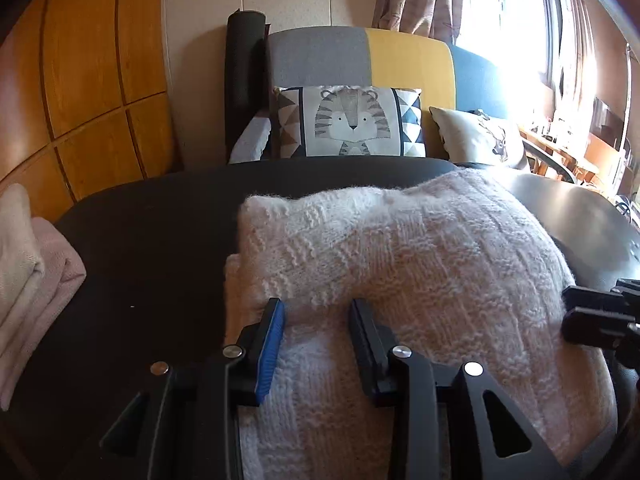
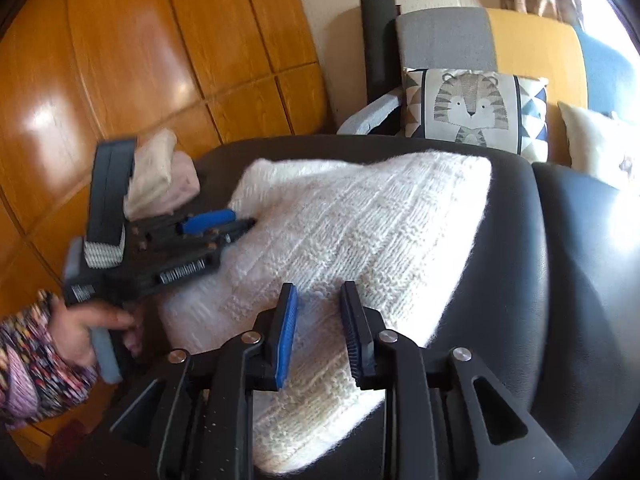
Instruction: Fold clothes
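Wooden wall panels and a sofa with a tiger cushion are sitting behind a black surface. White knitted sweater is lying folded at centre. Left tongs and right tongs are both standing apart over its near edge, clamping nothing.

Folded pile at left: cut off by left wrist view's edge. Right claw: only tips enter at right edge. White knit sweater: near end hidden under left claw; grip unclear. Window: blown out by glare. Left claw in right wrist view: motion-blurred. Sleeve: cropped.
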The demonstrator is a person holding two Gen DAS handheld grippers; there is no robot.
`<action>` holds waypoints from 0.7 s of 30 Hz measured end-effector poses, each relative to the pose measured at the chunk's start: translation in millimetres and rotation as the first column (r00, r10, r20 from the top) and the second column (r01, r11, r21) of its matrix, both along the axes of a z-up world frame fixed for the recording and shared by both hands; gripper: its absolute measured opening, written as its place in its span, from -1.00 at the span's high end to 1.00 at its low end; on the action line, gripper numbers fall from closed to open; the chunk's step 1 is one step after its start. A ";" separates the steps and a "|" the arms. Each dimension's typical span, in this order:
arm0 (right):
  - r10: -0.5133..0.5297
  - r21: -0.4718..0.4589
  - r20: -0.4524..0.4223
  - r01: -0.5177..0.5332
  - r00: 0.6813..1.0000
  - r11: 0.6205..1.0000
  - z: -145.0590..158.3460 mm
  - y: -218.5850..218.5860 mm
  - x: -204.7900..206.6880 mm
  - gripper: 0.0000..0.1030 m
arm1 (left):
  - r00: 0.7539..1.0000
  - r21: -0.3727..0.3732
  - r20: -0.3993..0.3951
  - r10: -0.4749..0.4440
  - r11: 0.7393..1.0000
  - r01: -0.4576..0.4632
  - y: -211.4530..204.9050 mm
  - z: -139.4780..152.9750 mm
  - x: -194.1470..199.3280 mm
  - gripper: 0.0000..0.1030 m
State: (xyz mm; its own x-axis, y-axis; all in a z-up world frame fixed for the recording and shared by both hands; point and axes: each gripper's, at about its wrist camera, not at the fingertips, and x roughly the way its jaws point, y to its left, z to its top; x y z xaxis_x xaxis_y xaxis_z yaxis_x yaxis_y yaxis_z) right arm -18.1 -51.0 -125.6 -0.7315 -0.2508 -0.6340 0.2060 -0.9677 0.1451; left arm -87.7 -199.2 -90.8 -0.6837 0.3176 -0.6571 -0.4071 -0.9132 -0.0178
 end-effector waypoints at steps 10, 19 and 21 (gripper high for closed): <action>-0.059 -0.117 -0.048 0.053 0.997 0.992 20.7 12.7 20.0 0.32 | 0.997 0.077 0.054 -0.061 0.995 0.056 -15.3 -14.4 -19.0 0.30; -0.015 -0.035 0.077 0.018 0.997 0.999 -1.1 19.1 -15.9 0.27 | 0.998 0.055 0.045 -0.047 0.998 0.044 -12.6 -15.5 -14.6 0.30; 0.006 0.019 0.082 -0.008 0.997 1.000 -0.9 15.6 -12.3 0.28 | 0.998 0.057 0.048 -0.034 0.998 0.031 -12.7 -14.0 -11.4 0.30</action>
State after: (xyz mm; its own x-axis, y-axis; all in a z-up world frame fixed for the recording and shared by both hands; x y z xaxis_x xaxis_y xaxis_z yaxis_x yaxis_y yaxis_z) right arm -30.4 -35.4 -126.5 -0.6750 -0.2429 -0.6967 0.2010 -0.9691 0.1430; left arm -99.1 -211.9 -104.8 -0.6399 0.3770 -0.6696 -0.4342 -0.8963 -0.0896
